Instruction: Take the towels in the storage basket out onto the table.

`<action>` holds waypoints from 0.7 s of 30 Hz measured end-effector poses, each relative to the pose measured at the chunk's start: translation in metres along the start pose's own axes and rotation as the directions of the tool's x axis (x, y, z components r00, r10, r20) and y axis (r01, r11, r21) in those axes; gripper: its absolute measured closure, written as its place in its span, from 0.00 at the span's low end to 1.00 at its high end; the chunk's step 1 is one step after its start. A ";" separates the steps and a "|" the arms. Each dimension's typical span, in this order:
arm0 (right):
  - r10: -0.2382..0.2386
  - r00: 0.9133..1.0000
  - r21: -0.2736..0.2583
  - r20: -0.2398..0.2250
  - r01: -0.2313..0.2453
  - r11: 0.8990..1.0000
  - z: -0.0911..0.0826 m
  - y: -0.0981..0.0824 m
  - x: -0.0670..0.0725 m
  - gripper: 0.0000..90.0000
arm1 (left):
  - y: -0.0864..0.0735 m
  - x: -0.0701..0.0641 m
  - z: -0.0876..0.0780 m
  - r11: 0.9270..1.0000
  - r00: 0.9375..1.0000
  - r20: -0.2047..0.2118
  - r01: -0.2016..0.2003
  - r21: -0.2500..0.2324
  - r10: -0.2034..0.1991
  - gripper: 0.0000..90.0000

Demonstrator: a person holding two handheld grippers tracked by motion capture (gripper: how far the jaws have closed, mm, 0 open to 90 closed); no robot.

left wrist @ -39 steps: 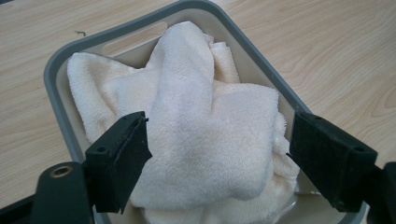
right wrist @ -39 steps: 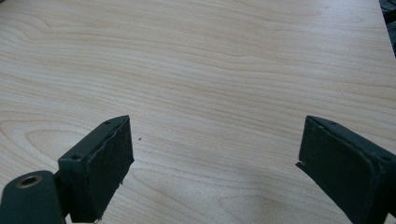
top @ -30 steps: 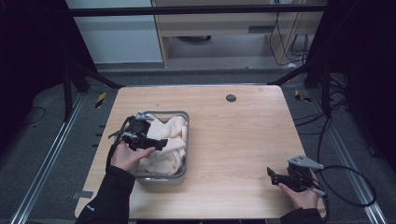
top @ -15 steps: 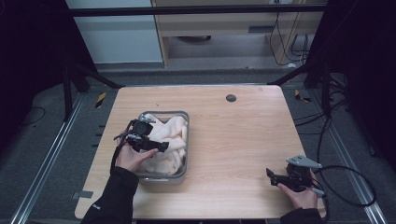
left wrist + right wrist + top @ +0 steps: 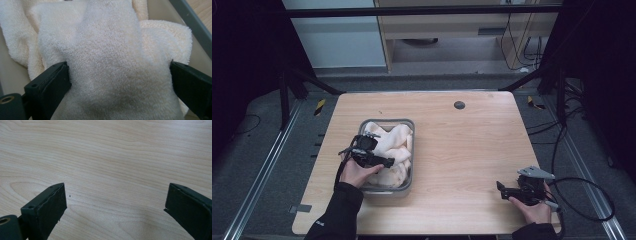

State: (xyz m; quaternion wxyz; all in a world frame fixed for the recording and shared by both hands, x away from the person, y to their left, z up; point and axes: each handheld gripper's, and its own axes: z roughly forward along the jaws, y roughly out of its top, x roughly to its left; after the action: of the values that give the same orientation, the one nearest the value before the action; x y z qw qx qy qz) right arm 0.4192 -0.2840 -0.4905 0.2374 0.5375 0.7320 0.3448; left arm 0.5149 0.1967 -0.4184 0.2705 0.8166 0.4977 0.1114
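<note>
Looked first at the left gripper (image 5: 382, 161): found its jaws spread wide, just opened further, with a thick fold of cream towel (image 5: 107, 50) swelling between them and brushing both inner faces. Read that as a grip let go, not a hold. Found the towel bunched in a metal tray (image 5: 413, 150) at the near left of the table, most of it inside, one fold heaped near the rim.

Judged the risks from there. Feared terry loops snagging on a jaw edge and dragging the cloth back up with any lift of the hand. Feared a jaw knocking the tray wall on the way out and shoving the tray across the smooth wood. Feared, too, the heaped fold slumping over the rim if left piled that high.

Moved outward to the right gripper (image 5: 503, 188): found it parked near the front right corner, jaws wide apart over bare wood, nothing between them, well apart from the tray, its cable (image 5: 592, 200) looping off the edge.

Noted the table (image 5: 462, 150) as pale wood grain, bare apart from a small dark disc (image 5: 459, 105) near the far edge. Beyond it, noted grey flooring, black frame legs, yellow-and-black tape marks (image 5: 319, 106) and a light cabinet at the back, all dim.
</note>
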 end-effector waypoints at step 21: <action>-0.001 1.000 0.006 -0.005 0.001 1.000 0.000 0.000 0.000 0.04 | -0.001 -0.007 0.010 0.998 0.998 -0.058 0.037 0.058 -0.034 0.63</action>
State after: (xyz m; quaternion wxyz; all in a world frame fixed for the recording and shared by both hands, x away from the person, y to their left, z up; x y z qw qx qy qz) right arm 0.4195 -0.2841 -0.4904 0.2340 0.5370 0.7338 0.3442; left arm 0.5149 0.1875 -0.4265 0.2341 0.8117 0.5226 0.1151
